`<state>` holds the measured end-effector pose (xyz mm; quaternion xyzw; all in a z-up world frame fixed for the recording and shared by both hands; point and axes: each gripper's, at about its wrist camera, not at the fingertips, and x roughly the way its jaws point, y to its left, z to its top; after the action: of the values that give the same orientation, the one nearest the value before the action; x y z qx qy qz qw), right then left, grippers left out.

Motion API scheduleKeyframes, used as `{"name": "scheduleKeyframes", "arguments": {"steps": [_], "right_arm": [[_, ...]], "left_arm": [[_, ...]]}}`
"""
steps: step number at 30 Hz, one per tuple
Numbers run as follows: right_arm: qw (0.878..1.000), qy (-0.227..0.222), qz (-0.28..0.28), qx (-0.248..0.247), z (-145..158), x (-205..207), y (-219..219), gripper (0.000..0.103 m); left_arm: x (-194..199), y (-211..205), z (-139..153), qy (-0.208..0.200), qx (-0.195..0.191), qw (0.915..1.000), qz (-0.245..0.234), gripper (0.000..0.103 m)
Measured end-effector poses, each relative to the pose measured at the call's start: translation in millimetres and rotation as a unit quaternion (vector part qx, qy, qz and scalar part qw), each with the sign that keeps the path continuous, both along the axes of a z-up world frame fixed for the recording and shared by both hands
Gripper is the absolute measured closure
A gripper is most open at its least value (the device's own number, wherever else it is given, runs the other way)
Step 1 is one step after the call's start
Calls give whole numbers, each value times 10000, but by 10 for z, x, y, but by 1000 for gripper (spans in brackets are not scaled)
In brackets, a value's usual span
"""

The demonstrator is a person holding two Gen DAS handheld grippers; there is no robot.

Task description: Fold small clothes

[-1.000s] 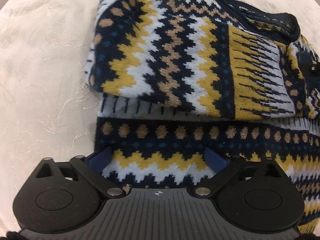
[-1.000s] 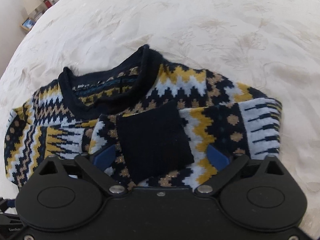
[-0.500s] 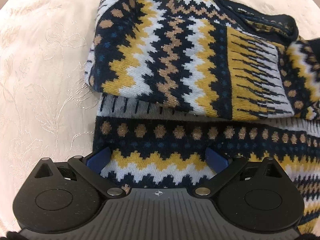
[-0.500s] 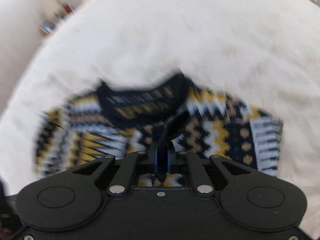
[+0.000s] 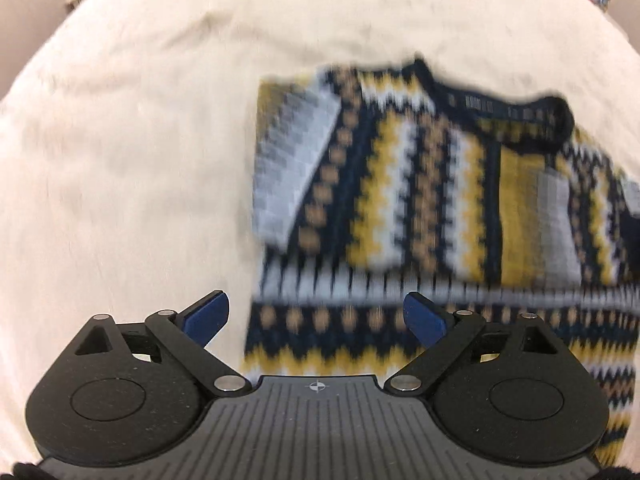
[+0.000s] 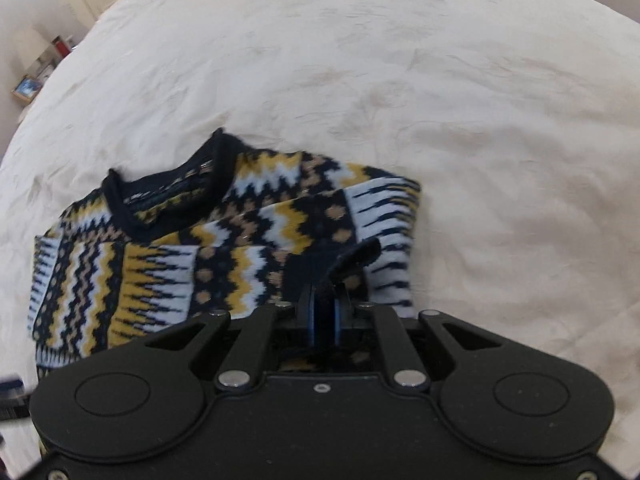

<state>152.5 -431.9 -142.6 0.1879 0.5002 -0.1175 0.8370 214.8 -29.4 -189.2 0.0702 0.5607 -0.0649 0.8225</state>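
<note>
Cream bedspread [image 6: 400, 80] fills both views, faint embossed pattern, wrinkled past the right gripper's fingers. Patterned sweater [image 6: 240, 240] lies on it, partly folded: navy, yellow, white and tan zigzags and dots, dark collar [image 6: 168, 200] toward the far side from the fingers. In the left wrist view the sweater [image 5: 420, 200] is motion-blurred, ahead and to the right of the fingers, one sleeve folded across the body, hem band nearest the gripper.

Left gripper [image 5: 316, 316]: fingers spread wide, jaws have just been closing a little, nothing pinched between them. Left blue pad [image 5: 206, 316] is over bare bedspread, right blue pad [image 5: 424, 318] over the sweater's lower edge; sweater edge falls in the gap but pads are not pressing it. Whether the tips touch the cloth, cannot tell.

Right gripper [image 6: 323, 312]: fingers nearly together, clamped on the navy ribbed cuff [image 6: 352, 258] of a sleeve. Cuff sticks out beyond the fingertips, bunched and raised off the sweater body. Rest of the sweater spreads left of and beyond the fingers, striped sleeve fold just right of them.

Small framed picture [image 6: 26, 89] on a shelf at far left edge, well away from the fingers.
</note>
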Motion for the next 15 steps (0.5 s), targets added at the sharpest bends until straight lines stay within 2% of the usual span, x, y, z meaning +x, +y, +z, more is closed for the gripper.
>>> {"name": "scheduleKeyframes", "arguments": {"steps": [4,6,10,14,15], "right_arm": [[10000,-4,-54,8,-10,-20,-27,86],[9999,30,-129,-47,-53,-17,-68,85],[9992,243,-319,-21,-175,-39,-207,81],[9985,351,-396,-120,-294,-59,-244,79],[9985,344,-415,-135,-308,-65,-243,75]], "left_arm": [[330,-47,20,-308,126,9994,45,8],[484,-31,-77,-359,338,9987,97,8],[744,10,-473,24,774,9970,72,5],[826,79,-604,149,524,9984,149,0],[843,76,-618,142,505,9985,128,0]]}}
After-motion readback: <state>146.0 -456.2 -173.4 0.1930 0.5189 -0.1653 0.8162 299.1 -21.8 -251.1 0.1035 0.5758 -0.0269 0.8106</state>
